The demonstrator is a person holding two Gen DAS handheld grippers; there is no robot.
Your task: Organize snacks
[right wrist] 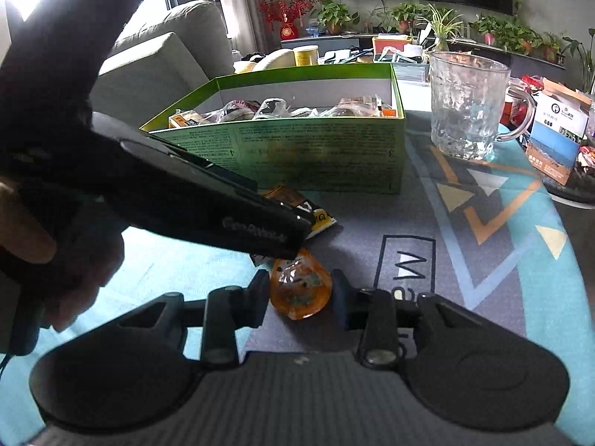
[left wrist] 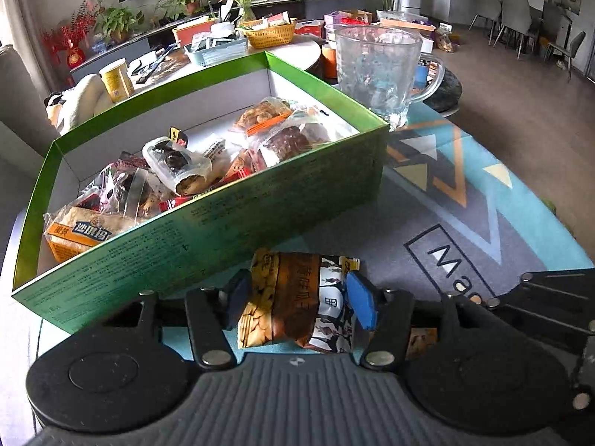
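A green box (left wrist: 238,219) with a white inside holds several wrapped snacks (left wrist: 178,163); it also shows in the right wrist view (right wrist: 297,148). My left gripper (left wrist: 297,297) is shut on a brown and yellow snack packet (left wrist: 293,301), held just in front of the box's near wall. My right gripper (right wrist: 302,293) has its fingers around a small orange snack cup (right wrist: 300,290) lying on the mat, touching or nearly touching its sides. The left gripper's black body (right wrist: 193,200) crosses the right wrist view and hides part of the packet (right wrist: 297,204).
A clear glass mug (left wrist: 379,70) stands right of the box on the patterned mat (left wrist: 465,193). A small carton (right wrist: 557,133) stands at the table's right edge. Behind are a cluttered table with a basket (left wrist: 269,33), a sofa (right wrist: 156,59) and plants.
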